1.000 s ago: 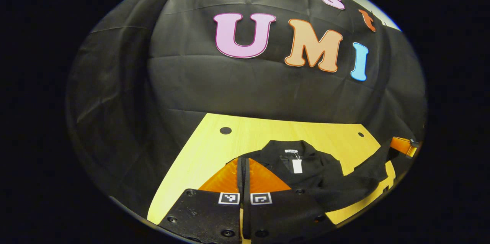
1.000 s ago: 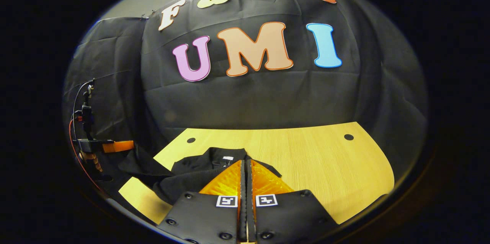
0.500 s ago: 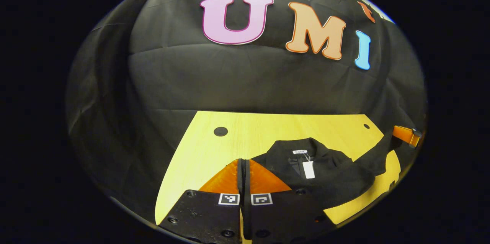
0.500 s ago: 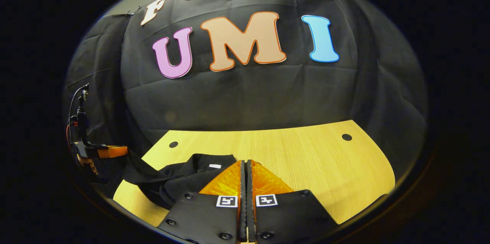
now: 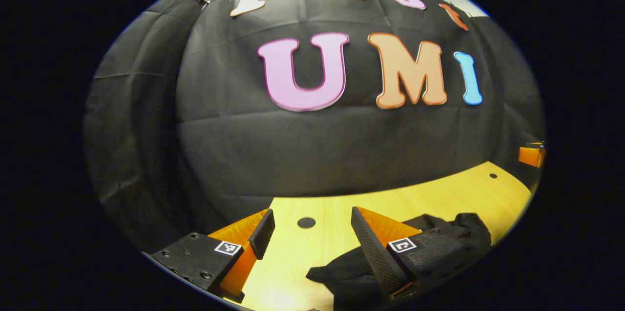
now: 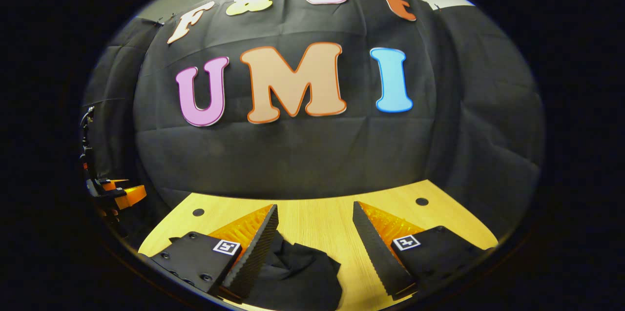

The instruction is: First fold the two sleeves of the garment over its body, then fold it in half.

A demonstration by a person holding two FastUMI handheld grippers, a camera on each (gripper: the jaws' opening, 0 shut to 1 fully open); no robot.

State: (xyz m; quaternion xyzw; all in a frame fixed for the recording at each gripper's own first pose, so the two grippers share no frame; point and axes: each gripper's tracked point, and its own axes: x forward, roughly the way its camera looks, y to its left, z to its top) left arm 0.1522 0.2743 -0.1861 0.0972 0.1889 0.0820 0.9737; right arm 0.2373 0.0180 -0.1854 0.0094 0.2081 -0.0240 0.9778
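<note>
Both the left gripper point(image 5: 308, 227) and right gripper point(image 6: 315, 219) gape; garment point(image 6: 298, 272) label unseen.

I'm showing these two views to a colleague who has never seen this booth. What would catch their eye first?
Probably the bright yellow wooden table against the dark booth wall, then the black garment lying bunched on it near the camera. Next come the two open hand-held grippers: the left hand-held gripper with its fingers spread beside the cloth, and the right hand-held gripper spread over it.
</note>
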